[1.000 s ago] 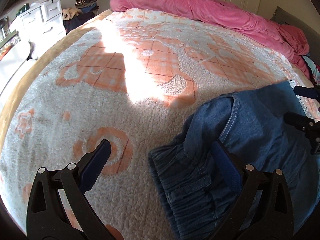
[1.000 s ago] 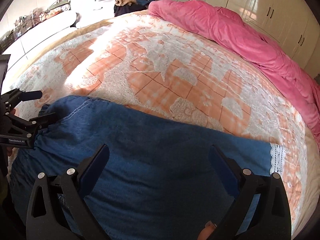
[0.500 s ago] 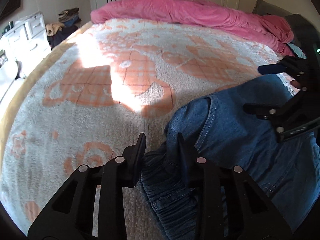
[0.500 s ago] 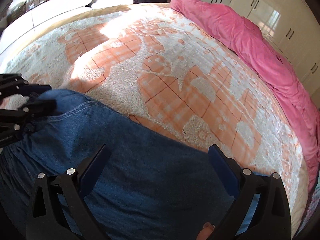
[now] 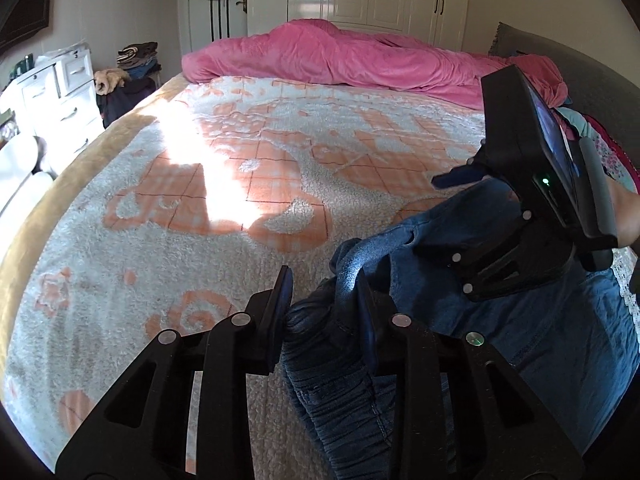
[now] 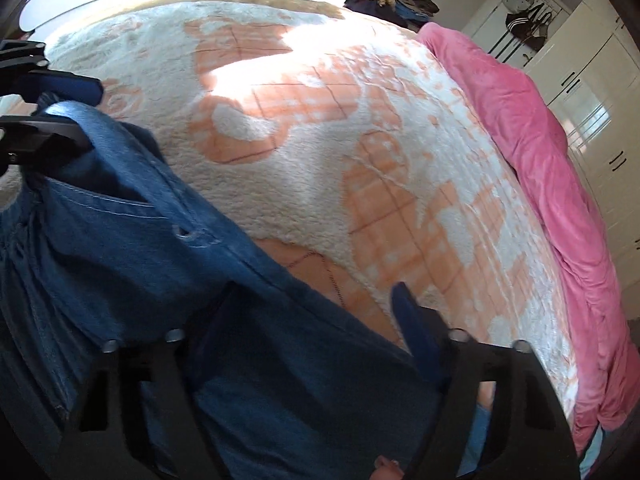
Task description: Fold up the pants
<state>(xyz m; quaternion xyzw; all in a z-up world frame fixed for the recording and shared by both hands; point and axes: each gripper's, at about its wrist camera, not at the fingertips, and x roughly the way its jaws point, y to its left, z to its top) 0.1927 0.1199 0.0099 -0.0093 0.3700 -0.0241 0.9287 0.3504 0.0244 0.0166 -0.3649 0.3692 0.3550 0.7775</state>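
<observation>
Both wrist views skim close over the bed (image 5: 240,184), sharing its pants (image 5: 520,320).

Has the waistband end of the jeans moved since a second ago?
Yes. The left tool has pinched the jeans at the waistband and lifted that end up off the blanket, where it lay flat before.

pants (image 6: 248,360) hide right tongs' (image 6: 320,320) finger.

Right gripper (image 6: 316,316) jaws straddle blue pants (image 6: 132,248) on patterned blanket (image 6: 320,128).
</observation>
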